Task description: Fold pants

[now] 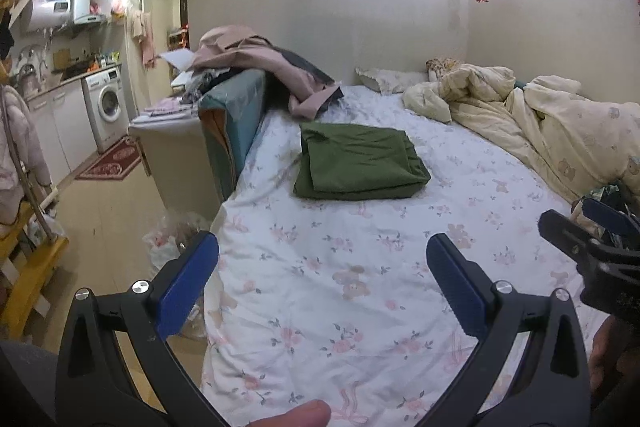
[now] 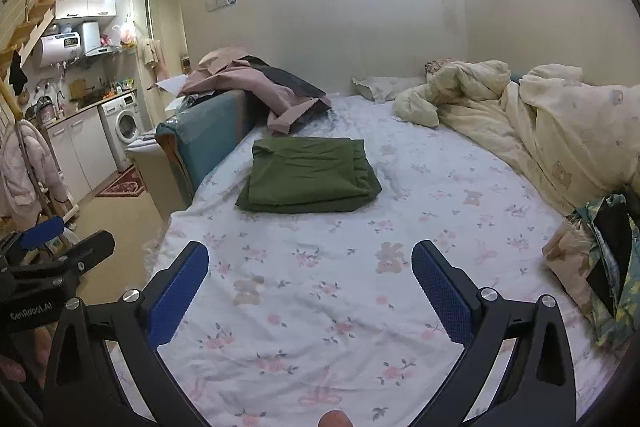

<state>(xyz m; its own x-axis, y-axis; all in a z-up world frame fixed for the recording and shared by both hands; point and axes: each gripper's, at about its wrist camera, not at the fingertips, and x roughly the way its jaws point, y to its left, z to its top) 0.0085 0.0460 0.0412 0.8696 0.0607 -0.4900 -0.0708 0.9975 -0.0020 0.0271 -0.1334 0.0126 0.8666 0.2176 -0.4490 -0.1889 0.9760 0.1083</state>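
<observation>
1. The pants (image 1: 356, 163) lie folded in a green stack on the bed (image 1: 320, 287), toward its far left side.
2. The left gripper (image 1: 322, 259) is spread wide, holding nothing.
3. The right gripper (image 2: 310, 263) is spread wide too, empty, near the pants but well apart.

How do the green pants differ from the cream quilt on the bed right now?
The green pants are folded into a flat, squared stack; the cream quilt is bunched up in loose heaps. The pants are plain dark green; the quilt is pale with small bear prints. The pants lie toward the bed's teal-sofa side; the quilt is piled along the opposite, wall side. Both rest on the floral sheet, and neither gripper touches them.
</observation>
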